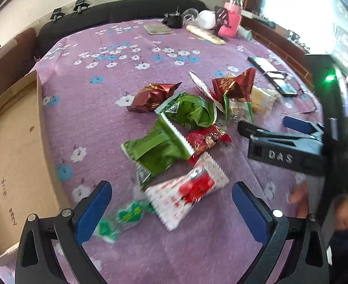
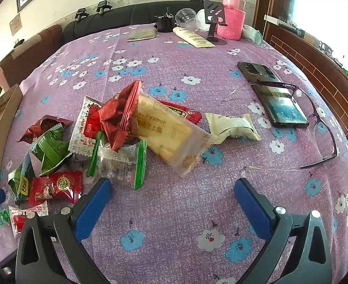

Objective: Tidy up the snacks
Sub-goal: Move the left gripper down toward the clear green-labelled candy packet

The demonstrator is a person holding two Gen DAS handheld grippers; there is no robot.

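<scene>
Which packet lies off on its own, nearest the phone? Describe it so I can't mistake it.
On the purple floral tablecloth, find the dark phone at the right. Just left of it lies a cream pillow-shaped packet, touching the clear biscuit pack's corner. It is the only plain pale wrapper; the others are red, green or clear.

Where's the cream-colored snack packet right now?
In the right wrist view the cream-colored snack packet lies flat on the purple tablecloth, on the right edge of the snack pile, between the clear biscuit pack and the phone.
</scene>
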